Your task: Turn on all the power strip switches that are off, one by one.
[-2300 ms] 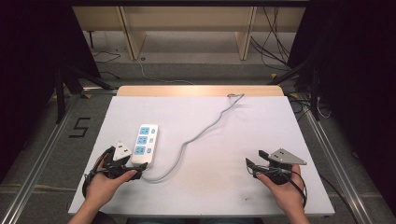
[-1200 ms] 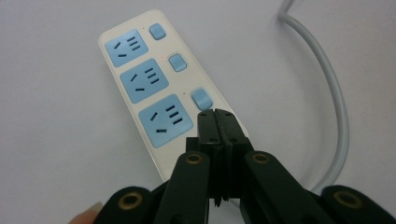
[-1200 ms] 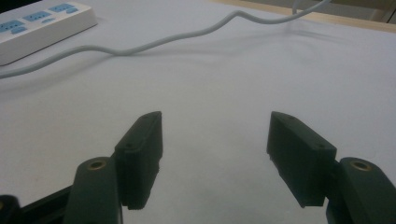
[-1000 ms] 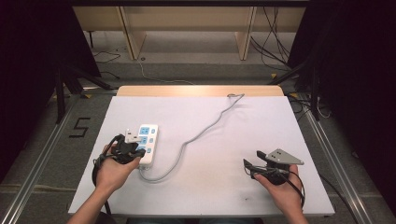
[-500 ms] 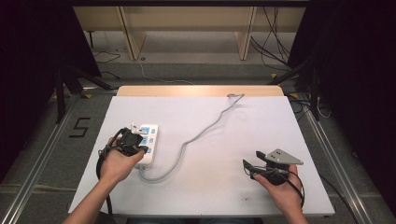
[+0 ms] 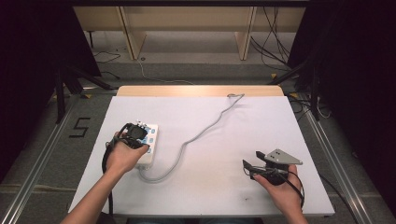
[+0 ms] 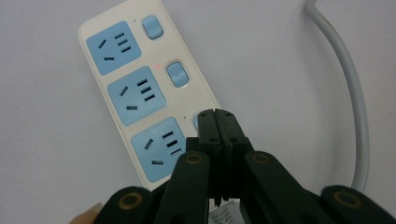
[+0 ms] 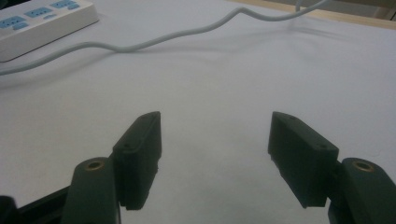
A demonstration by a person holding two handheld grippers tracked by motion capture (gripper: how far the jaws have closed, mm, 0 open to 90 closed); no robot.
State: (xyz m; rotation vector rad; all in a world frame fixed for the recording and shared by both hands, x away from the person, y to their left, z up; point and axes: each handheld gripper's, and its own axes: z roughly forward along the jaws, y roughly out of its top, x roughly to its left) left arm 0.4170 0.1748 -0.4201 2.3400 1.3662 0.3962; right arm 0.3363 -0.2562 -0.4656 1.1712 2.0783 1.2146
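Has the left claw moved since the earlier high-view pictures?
Yes. The left claw has travelled away from the person, from beside the near end of the white plastic power strip to above its switches, jaws shut.

A black number 5 (image 6: 80, 127) is marked on the grey floor (image 6: 42, 140), off to the outer side of the left gripper (image 6: 136, 133); no other writing can be read.

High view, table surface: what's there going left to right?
Left hand-held gripper → power strip → grey cable → right hand-held gripper.
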